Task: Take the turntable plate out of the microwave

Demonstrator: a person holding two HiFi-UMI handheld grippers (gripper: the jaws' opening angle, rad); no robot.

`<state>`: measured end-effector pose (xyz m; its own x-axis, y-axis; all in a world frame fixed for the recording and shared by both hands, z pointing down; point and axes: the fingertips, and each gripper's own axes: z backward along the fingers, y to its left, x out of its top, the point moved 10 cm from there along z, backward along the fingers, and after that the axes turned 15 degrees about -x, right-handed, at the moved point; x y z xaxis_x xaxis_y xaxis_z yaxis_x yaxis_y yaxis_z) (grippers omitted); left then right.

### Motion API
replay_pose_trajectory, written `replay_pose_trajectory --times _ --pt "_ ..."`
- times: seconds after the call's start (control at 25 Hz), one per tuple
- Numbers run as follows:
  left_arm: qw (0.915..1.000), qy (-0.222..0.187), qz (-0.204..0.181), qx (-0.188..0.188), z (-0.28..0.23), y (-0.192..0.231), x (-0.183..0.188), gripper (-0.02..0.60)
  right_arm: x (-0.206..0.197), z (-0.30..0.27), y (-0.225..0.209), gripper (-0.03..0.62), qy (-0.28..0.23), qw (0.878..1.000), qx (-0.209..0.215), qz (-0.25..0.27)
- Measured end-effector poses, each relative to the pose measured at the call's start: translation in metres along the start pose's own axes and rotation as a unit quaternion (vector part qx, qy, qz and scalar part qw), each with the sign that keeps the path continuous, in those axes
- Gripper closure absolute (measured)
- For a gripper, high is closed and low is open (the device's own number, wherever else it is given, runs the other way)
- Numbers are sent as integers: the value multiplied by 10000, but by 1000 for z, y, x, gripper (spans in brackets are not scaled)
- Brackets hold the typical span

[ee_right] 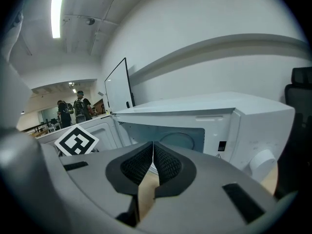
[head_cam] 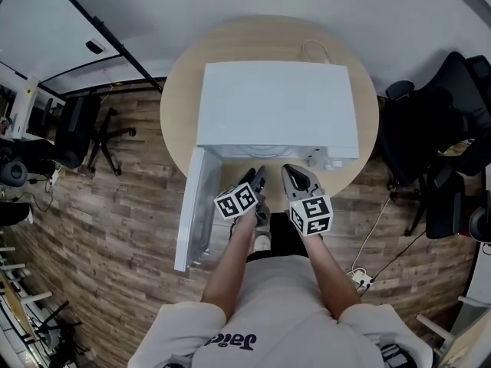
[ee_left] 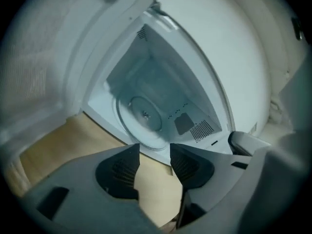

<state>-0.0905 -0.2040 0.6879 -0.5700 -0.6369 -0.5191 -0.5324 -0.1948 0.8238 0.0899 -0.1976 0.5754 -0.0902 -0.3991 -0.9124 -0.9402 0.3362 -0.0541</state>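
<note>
A white microwave stands on a round wooden table, its door swung open to the left. In the left gripper view the glass turntable plate lies flat on the cavity floor, just beyond the jaws. My left gripper is open with nothing between its pads, only the tabletop below. It hovers at the front of the opening. My right gripper is shut and empty, level with the cavity mouth and right of the left gripper. The microwave's control knob sits at the right.
Black office chairs stand left and right of the table. A power strip and cables lie on the wood floor at the right. A cable loops behind the microwave. A whiteboard and several people are far behind.
</note>
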Motion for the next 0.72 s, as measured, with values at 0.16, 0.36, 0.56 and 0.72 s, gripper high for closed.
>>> replay_pose_trajectory --times 0.16,0.36,0.56,0.72 --pt "9919 -426 1189 -158 -13 25 -10 361 -5 -11 -3 576 132 9999 67 -20" --pt "9738 -832 2115 -113 -27 50 -12 339 -10 -24 -4 576 276 9995 116 -92" --pt "9643 -1064 2423 87 -40 63 -4 339 -14 -31 -9 576 383 9991 122 -138" --pt "9585 -1014 2649 291 -50 70 -1 339 -16 -33 -17 576 414 9990 48 -175"
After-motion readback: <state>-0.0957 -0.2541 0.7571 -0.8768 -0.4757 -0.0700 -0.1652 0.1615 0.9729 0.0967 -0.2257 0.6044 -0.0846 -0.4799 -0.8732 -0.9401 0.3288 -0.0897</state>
